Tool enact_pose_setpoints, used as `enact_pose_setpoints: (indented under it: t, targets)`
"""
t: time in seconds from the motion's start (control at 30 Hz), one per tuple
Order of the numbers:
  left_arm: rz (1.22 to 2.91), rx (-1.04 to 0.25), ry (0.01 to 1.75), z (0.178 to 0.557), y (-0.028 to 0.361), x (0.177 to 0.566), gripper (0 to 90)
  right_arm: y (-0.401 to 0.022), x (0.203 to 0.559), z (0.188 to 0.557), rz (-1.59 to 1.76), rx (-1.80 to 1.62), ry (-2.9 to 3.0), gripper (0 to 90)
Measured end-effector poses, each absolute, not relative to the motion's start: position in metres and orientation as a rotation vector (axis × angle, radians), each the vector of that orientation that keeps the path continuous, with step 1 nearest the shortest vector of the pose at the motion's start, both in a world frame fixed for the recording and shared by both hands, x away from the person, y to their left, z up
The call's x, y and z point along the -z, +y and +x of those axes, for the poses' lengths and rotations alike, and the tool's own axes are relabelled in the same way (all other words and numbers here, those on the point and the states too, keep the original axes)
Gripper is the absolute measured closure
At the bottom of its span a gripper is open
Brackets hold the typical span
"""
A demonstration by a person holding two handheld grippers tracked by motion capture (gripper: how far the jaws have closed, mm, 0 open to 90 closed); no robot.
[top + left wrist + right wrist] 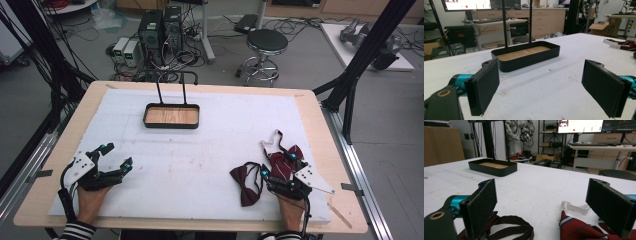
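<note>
The right gripper (279, 166) rests at the near right of the white surface (200, 150), its jaws spread wide and clamped on nothing. A striped red tie (282, 161) lies bunched between and just beyond the jaws; its white strap (270, 142) runs away from the person toward the far side, so the long axis points roughly front to back. A dark maroon bow tie (246, 182) lies just left of this gripper, its long axis slanting from far-left to near-right, with its band looped by the left jaw in the right gripper view (511, 225). The left gripper (116, 156) sits at the near left, jaws also apart and empty, facing the black tray (171, 116) with a wooden floor.
</note>
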State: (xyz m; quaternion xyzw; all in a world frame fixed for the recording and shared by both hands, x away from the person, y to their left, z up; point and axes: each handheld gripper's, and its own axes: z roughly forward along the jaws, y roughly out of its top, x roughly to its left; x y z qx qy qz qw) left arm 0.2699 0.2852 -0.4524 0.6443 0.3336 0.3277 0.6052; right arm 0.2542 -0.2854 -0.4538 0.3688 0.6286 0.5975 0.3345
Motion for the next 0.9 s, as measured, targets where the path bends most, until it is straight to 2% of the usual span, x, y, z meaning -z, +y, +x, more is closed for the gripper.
enact_pose_setpoints:
  t: [0.9]
  targets:
    - [1.490,-0.751,0.772,0.2703,0.2859,0.4524,15.5,-0.2836,0.4535,0.2540,0.976,-1.533,1.628,9.1]
